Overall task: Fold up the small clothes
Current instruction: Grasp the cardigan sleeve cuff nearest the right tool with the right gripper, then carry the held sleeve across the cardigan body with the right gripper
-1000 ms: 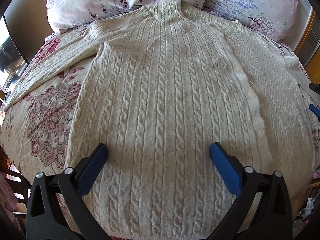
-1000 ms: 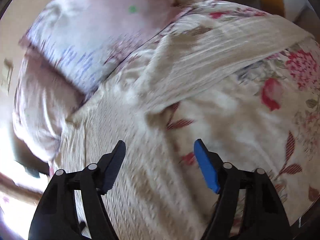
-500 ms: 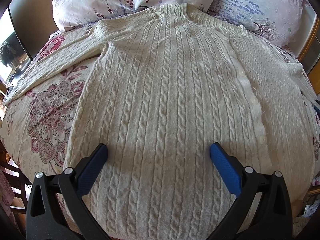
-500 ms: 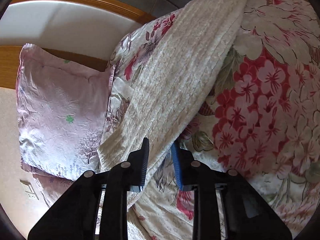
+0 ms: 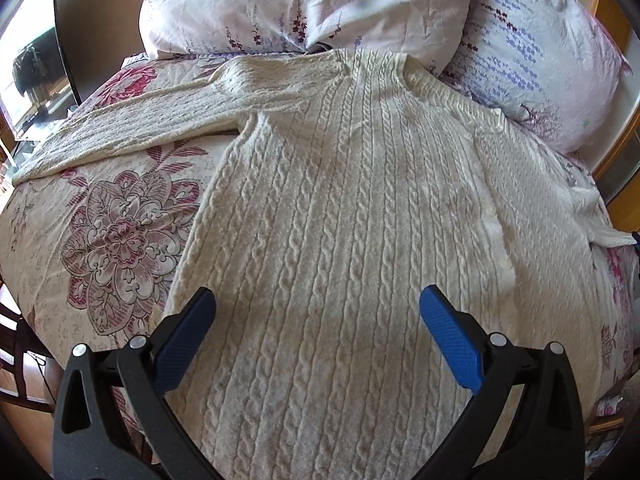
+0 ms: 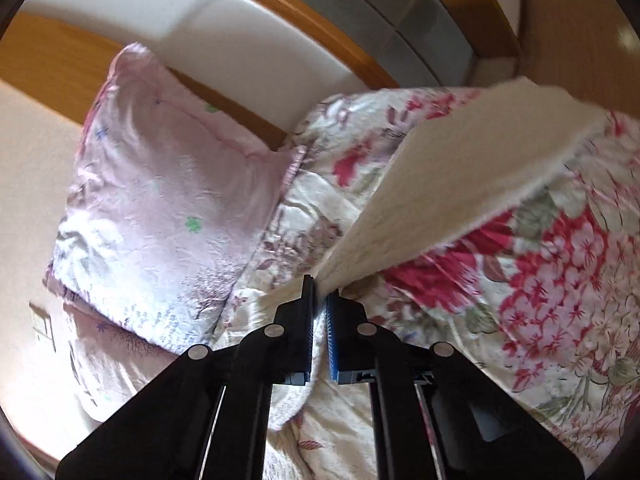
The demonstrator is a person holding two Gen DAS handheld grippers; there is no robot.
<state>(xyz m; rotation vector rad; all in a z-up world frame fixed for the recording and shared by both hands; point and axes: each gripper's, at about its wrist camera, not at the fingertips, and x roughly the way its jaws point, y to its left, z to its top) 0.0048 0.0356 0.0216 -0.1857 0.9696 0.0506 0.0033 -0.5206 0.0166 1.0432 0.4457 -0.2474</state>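
A cream cable-knit cardigan [image 5: 352,216] lies flat on the floral bedspread [image 5: 112,240], collar towards the pillows. Its left sleeve [image 5: 132,128] stretches out to the left. My left gripper [image 5: 316,312] is open and empty, hovering above the cardigan's lower part. In the right wrist view my right gripper [image 6: 320,296] is shut on the cardigan's right sleeve [image 6: 452,188], which rises off the bed and runs up and to the right. The pinched cloth bulges out between the fingers.
Two floral pillows [image 5: 312,4] lie at the head of the bed, one also in the right wrist view [image 6: 160,184]. A wooden headboard [image 6: 304,36] curves behind them. A dark chair [image 5: 20,360] stands at the bed's left edge.
My right gripper closed on the right sleeve and lifted it off the bedspread. My left gripper moved slightly towards the pillows and stayed open.
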